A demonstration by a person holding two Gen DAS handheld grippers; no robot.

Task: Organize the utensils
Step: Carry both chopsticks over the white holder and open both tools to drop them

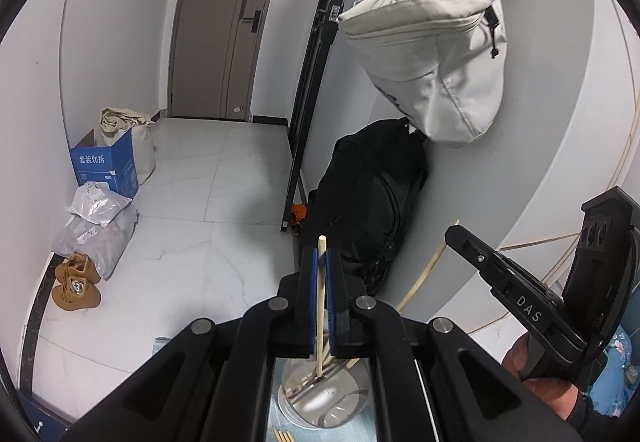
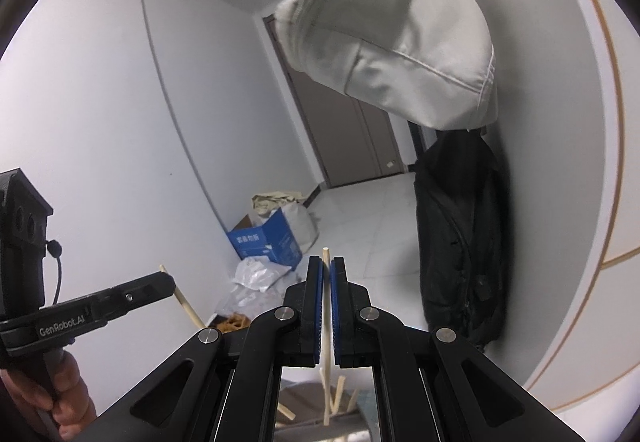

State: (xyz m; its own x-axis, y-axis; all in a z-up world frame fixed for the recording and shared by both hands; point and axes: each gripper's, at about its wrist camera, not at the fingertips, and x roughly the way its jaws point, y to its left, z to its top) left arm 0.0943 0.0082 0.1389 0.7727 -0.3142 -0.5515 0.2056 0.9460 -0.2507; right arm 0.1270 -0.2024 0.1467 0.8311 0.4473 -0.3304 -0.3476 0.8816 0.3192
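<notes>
Left wrist view | left gripper (image 1: 320, 262) clamped on chopstick (image 1: 321, 306) | right gripper (image 2: 326, 274) clamped on second chopstick (image 2: 328, 322) | light, stiff, slippery wood: likely best gripped mid-shaft | metal holder (image 1: 320, 398) near, below.

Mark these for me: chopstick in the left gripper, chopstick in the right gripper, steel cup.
chopstick in the left gripper (image 1: 320, 306), left wrist view, on its shaft between the blue pads.
chopstick in the right gripper (image 2: 326, 256), right wrist view, on its tip above the fingers.
steel cup (image 1: 348, 402), left wrist view, on its inner wall.
</notes>
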